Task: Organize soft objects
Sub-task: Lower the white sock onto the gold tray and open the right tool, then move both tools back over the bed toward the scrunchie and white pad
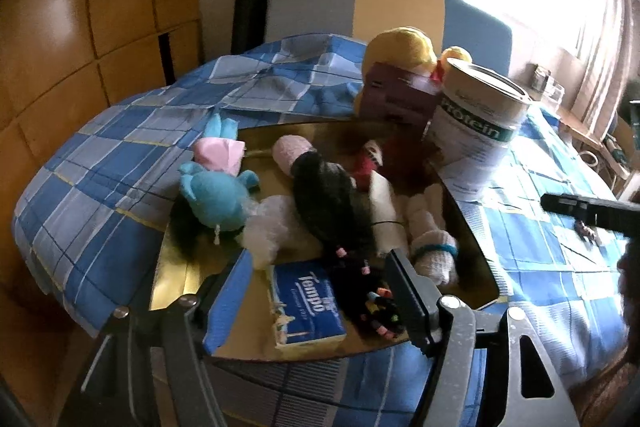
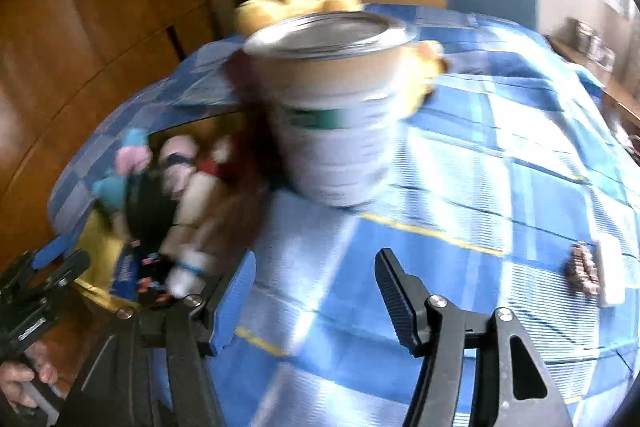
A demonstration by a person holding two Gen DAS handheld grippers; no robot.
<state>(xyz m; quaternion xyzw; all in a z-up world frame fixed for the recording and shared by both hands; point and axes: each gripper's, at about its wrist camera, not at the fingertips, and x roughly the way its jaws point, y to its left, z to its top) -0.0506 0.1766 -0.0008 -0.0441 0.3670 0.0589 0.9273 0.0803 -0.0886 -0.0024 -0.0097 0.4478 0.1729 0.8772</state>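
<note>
Left wrist view: we list a gold tray on a bed with a blue checked cover. In the tray lie a blue plush toy with a pink part, a black furry toy, a white fluffy toy, rolled white socks, a pile of coloured hair ties and a blue tissue pack printed "Tempo". Just beyond the tray stands a white tin reading "Protein", with a yellow plush behind it. Our left gripper hangs over the tray's near edge, fingers apart around nothing.

Right wrist view, blurred: our right gripper sits above the bare cover, fingers apart and empty. The tin stands ahead; its lettering is unreadable here.
</note>
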